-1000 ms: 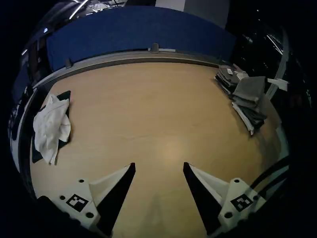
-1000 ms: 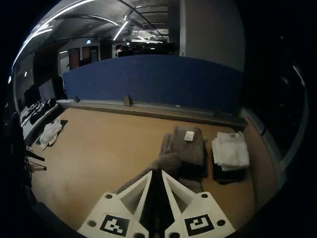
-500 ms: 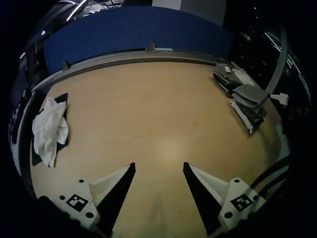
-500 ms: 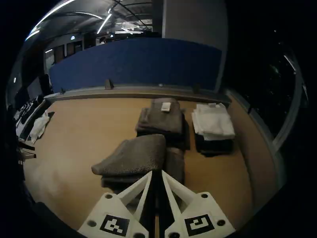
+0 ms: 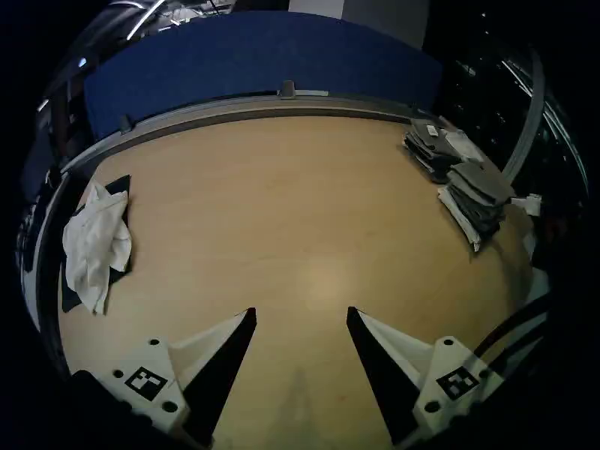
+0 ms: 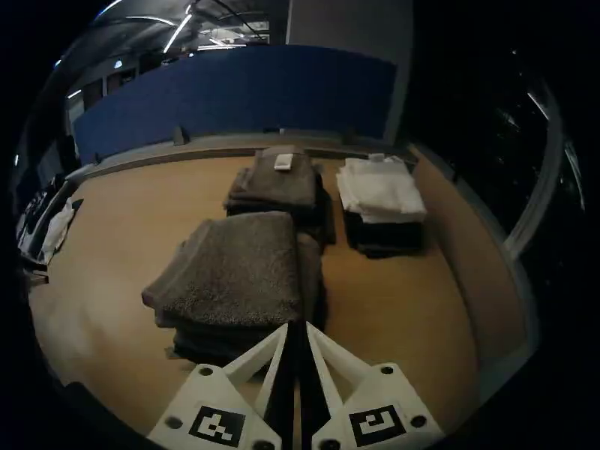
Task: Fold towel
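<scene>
My right gripper (image 6: 296, 326) is shut on the near edge of a folded grey towel (image 6: 232, 266). That towel lies flat on top of a pile of dark folded towels (image 6: 217, 341). From the left gripper view the same towel piles (image 5: 472, 191) sit at the table's far right, with the tip of the other gripper (image 5: 527, 202) beside them. A crumpled white towel (image 5: 94, 240) lies on a dark cloth at the table's left edge. My left gripper (image 5: 300, 313) hovers open over bare wood with nothing between its fingers.
Behind the grey towel stand a second grey stack (image 6: 281, 184) and folded white towels (image 6: 379, 187) on a dark stack. The wooden table (image 5: 300, 202) is backed by a blue partition (image 5: 255, 60). Its right edge (image 6: 480, 225) runs close to the stacks.
The right gripper has carried the grey folded towel forward and lowered it flat onto the near pile. The left gripper has barely moved and stays open.
</scene>
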### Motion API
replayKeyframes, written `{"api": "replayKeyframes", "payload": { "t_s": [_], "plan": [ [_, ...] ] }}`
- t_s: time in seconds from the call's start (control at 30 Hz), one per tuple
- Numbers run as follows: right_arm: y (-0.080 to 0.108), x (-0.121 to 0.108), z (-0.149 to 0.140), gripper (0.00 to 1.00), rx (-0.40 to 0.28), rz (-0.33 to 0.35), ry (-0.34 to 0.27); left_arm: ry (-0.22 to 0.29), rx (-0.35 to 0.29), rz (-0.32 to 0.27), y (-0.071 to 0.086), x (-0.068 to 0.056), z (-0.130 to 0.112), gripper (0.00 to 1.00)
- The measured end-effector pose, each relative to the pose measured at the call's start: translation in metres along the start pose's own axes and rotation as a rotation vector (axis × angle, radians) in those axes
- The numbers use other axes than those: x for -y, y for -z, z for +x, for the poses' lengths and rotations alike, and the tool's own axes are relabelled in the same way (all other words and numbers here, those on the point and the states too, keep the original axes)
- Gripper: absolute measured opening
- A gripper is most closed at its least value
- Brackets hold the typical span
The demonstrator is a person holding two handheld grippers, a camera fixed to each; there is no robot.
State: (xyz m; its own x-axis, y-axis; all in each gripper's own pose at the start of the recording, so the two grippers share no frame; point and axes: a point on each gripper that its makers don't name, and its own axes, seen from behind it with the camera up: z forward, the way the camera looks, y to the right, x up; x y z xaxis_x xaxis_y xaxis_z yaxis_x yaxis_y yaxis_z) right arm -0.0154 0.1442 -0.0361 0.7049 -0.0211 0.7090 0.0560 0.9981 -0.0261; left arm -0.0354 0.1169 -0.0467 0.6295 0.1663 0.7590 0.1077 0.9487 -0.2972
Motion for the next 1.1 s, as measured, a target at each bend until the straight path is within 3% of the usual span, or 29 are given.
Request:
{"api": "replayKeyframes", "payload": {
  "t_s": [0.3, 0.57, 0.67, 0.7, 0.9, 1.0, 1.1],
  "plan": [
    [-0.014, -0.002, -0.034, 0.02, 0.056, -0.014, -0.037, 0.0, 0.004, 0.008, -0.001, 0.002, -0.004, 0.9],
    [-0.015, -0.003, -0.033, 0.03, 0.056, -0.019, -0.039, -0.002, 0.003, 0.007, 0.0, 0.002, -0.003, 0.9],
    [-0.013, -0.003, -0.031, 0.08, 0.047, -0.024, -0.041, -0.002, 0.003, 0.007, 0.0, 0.002, -0.002, 0.9],
    [-0.012, -0.004, -0.03, 0.14, 0.042, -0.028, -0.044, -0.002, 0.003, 0.007, 0.0, 0.002, -0.003, 0.9],
    [0.001, -0.013, -0.023, 0.71, 0.005, -0.062, -0.067, -0.001, 0.002, 0.007, 0.001, 0.002, -0.004, 0.9],
    [0.008, -0.017, -0.017, 0.95, -0.016, -0.077, -0.073, -0.002, 0.002, 0.007, 0.002, 0.002, -0.004, 0.9],
    [0.013, -0.015, -0.009, 1.0, -0.041, -0.079, -0.075, -0.004, 0.0, 0.005, 0.002, 0.0, -0.003, 0.9]
  ]
}}
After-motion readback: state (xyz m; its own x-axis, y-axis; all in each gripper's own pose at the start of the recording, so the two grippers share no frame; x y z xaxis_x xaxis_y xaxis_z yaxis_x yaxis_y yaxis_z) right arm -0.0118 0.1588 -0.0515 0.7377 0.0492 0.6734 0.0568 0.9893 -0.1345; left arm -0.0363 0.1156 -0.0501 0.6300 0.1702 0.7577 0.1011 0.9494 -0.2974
